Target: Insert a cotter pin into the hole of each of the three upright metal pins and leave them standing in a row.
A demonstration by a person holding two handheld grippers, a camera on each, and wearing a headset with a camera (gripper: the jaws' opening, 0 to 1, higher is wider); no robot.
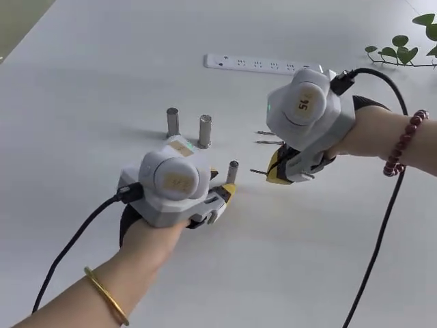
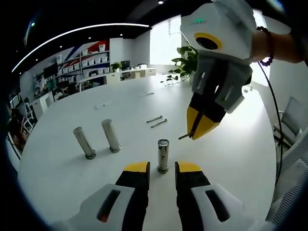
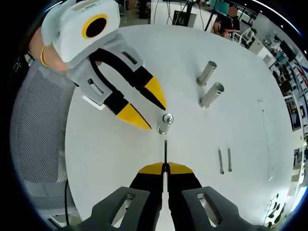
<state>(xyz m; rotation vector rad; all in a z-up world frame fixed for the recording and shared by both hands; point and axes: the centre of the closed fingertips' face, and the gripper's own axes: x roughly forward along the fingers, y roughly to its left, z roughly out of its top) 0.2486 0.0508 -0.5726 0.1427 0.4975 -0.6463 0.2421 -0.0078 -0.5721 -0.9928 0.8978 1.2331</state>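
One cotter pin [image 3: 165,150] pinched, right claw [image 3: 165,166] | left claw [image 2: 162,167] parted, near metal pin [image 2: 163,153]

Silver pins [image 1: 205,131], white table [image 1: 102,68]

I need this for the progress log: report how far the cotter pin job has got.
Done: nothing looks fitted yet. In hand: the right gripper, shut on a cotter pin, aims it at the nearest upright pin, which the open left gripper flanks. Left: that one, plus the two rear upright pins, using the two spare cotter pins lying on the table.
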